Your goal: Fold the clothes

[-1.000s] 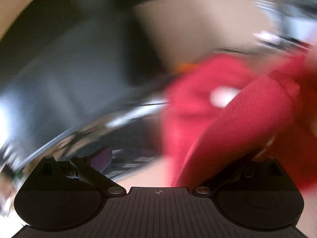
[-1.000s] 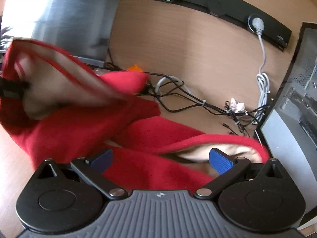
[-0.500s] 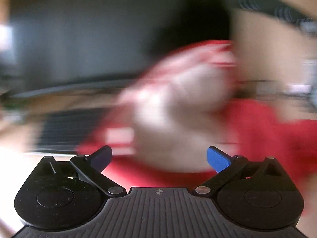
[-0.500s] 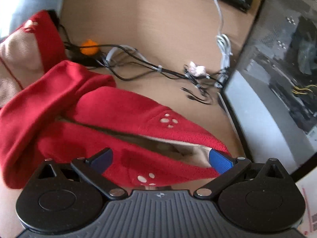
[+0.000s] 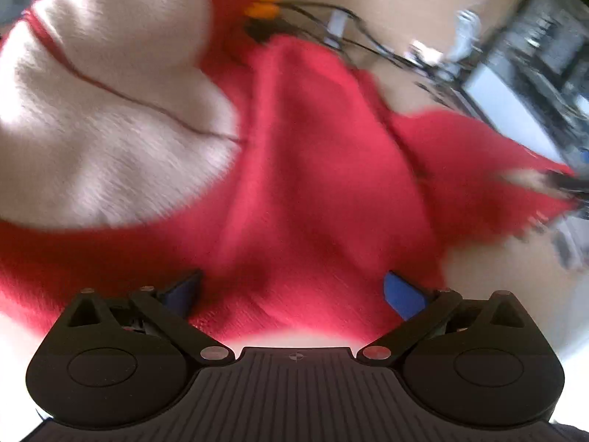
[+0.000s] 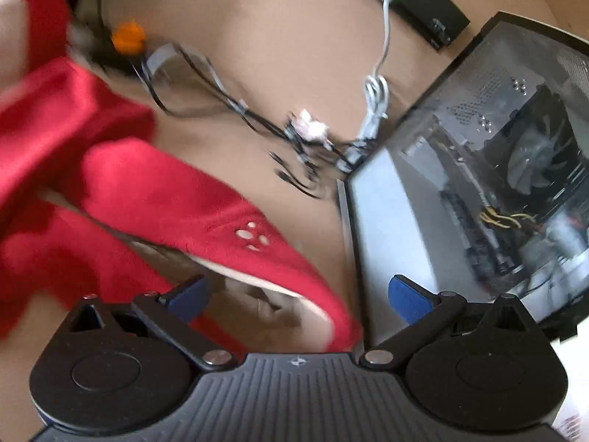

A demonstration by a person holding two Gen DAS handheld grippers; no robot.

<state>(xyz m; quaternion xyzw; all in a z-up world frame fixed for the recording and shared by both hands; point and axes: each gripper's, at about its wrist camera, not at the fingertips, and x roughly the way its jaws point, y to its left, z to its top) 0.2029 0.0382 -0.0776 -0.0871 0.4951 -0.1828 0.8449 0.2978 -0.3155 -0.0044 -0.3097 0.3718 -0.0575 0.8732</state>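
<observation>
The red fleece garment [image 5: 324,169] lies bunched on the tabletop [image 6: 279,55], directly ahead of both my hand-held grippers. In the left wrist view its cream lining [image 5: 110,110] is turned outward at upper left, crossed by a thin red seam, and red fleece fills the middle of the picture. My left hand-held gripper [image 5: 292,293] is released: its blue pads stand wide apart with the fleece spread between and beneath them, neither pad pressing the cloth. In the right wrist view a red flap with a small pale paw print [image 6: 252,236] runs diagonally toward the camera, and its cream-lined edge sits between the fingers. My right hand-held gripper [image 6: 299,296] is likewise released, pads wide apart; the cloth lies in the gap, but I cannot tell whether it touches either pad. Both views are blurred by motion. Beyond the garment, a tangle of black cables [image 6: 235,110] lies on the tabletop, with an orange object [image 6: 127,37] beside it near the fleece. A white cord [image 6: 375,88] runs from a black power strip [image 6: 423,11] at the far edge. An open computer case [image 6: 497,169] stands at right, near the garment's corner.
</observation>
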